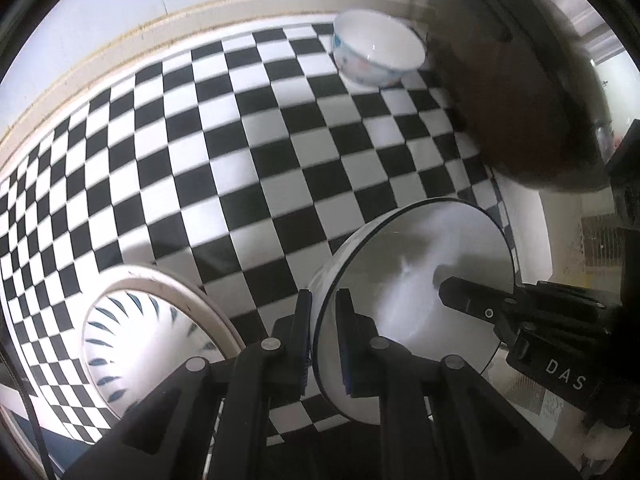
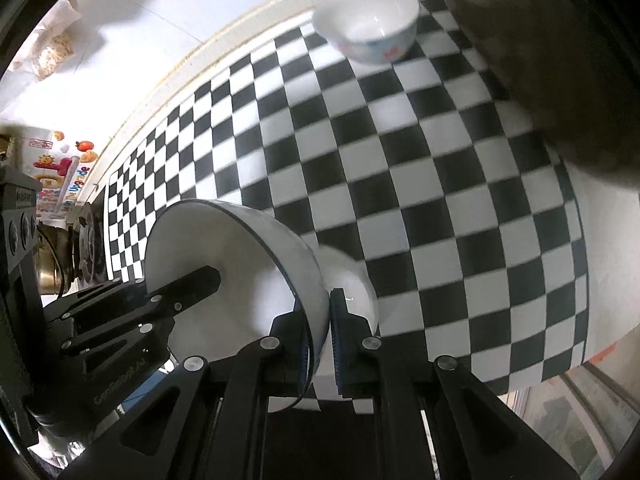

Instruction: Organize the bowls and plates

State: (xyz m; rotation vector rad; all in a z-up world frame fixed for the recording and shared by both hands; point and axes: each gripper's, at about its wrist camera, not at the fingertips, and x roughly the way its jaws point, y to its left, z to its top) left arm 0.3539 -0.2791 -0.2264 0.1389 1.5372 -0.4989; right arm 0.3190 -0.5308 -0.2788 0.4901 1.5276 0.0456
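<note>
Checkered table; white dark-rimmed bowl held tilted above it, between the patterned bowl and dark pot. Left gripper and right gripper fingers both clamped on opposite rim walls. Judgement: move both hands together, level the bowl, then release simultaneously.
</note>
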